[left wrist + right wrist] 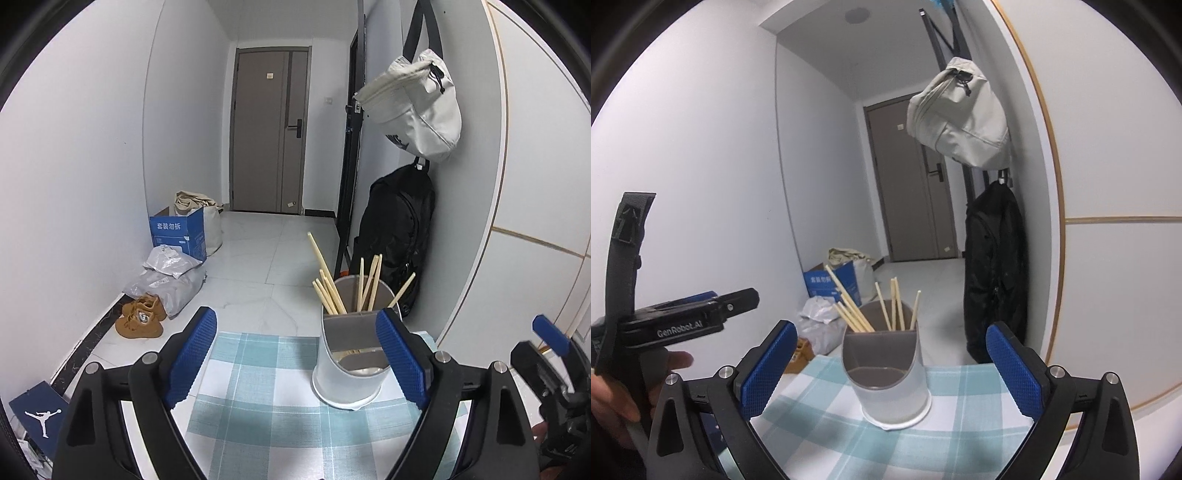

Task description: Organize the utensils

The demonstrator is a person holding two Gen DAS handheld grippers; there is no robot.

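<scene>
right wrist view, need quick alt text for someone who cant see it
A grey utensil holder with wooden chopsticks standing in its back compartment sits on a checked cloth, framed by the open, empty right gripper. The left gripper is at left.

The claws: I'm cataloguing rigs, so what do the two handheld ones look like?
Both claws, left claw and right claw, have glossy black frames with silver bolts and blue pads with a bumpy texture. Seen from the right wrist camera, the left one's black body carries white "GenRobot.AI" lettering and a dark strap.
</scene>
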